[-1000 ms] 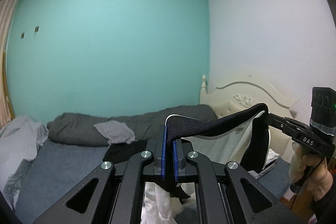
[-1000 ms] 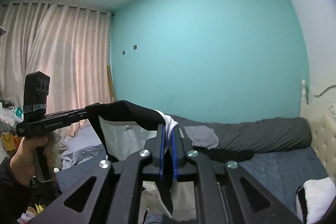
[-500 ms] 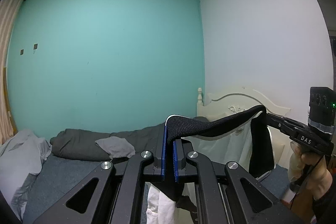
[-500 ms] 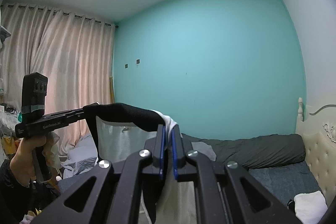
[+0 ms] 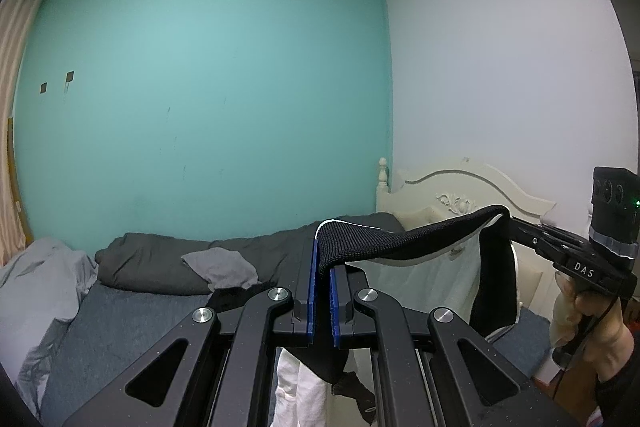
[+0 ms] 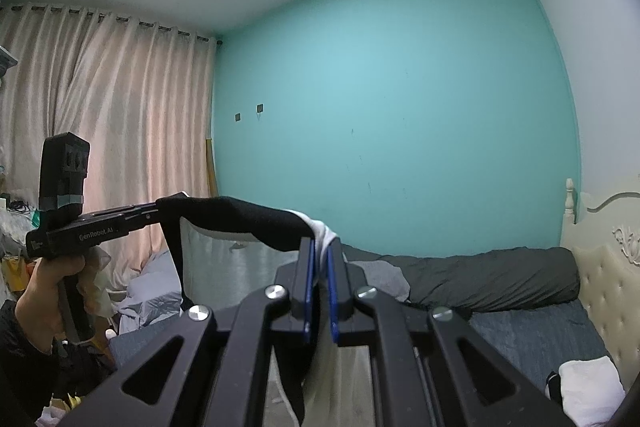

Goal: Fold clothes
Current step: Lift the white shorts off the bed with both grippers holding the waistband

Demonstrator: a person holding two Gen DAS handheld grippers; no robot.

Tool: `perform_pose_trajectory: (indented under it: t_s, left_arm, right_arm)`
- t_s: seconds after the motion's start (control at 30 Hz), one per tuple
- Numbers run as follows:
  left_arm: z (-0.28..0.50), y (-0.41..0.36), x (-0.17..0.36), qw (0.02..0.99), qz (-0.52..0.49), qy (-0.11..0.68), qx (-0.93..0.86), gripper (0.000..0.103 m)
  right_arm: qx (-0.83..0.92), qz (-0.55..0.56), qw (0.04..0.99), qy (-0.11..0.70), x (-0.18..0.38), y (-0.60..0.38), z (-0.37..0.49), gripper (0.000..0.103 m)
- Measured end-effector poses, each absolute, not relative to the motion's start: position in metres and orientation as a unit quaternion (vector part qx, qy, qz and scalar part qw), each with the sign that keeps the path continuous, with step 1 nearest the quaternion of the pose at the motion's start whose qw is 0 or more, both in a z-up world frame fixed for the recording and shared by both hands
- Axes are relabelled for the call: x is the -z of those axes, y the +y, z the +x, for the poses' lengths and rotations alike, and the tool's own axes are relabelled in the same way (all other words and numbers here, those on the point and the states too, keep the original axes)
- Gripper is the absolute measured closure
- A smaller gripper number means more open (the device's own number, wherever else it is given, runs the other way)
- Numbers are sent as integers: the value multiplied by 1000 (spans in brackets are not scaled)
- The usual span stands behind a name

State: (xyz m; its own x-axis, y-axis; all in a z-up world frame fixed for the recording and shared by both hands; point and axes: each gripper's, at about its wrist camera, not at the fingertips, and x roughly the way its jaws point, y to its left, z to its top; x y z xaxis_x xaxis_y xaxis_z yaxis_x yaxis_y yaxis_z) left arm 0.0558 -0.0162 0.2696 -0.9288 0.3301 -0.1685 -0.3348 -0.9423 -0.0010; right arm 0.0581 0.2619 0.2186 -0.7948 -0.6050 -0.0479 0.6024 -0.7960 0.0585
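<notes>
Above bed [image 5: 132, 323], both tools clamp garment [image 5: 400, 241].

garment's [image 5: 404, 241] lower part hidden behind gripper frames, folded white item [image 6: 588, 385] cut off — right wrist view's bottom edge

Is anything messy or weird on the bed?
A bit messy, yes. A gray cloth lies crumpled on the rolled dark blanket, and a pale sheet is bunched up at the bed's edge. The black-and-white garment is not odd: both grippers, left and right, hold it stretched up in the air.
</notes>
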Motion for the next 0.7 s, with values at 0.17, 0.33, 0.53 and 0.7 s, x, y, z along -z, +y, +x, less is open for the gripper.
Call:
perform_pose_trajectory:
  t_s: [0.17, 0.33, 0.53, 0.7]
  left_arm:
    - [55, -15, -268, 166, -85, 16, -982, 98]
    - [62, -11, -280, 157, -71, 27, -985, 98]
    - [78, -12, -309, 157, -51, 23, -986, 98]
    - [90, -12, -323, 156, -41, 23, -987, 98]
  right_arm:
    - [948, 40, 317, -16, -216, 258, 53, 97]
    - [948, 35, 316, -13, -222, 256, 55, 97]
    - [948, 15, 318, -7, -249, 260, 67, 97]
    - [948, 0, 317, 2, -270, 262, 80, 97]
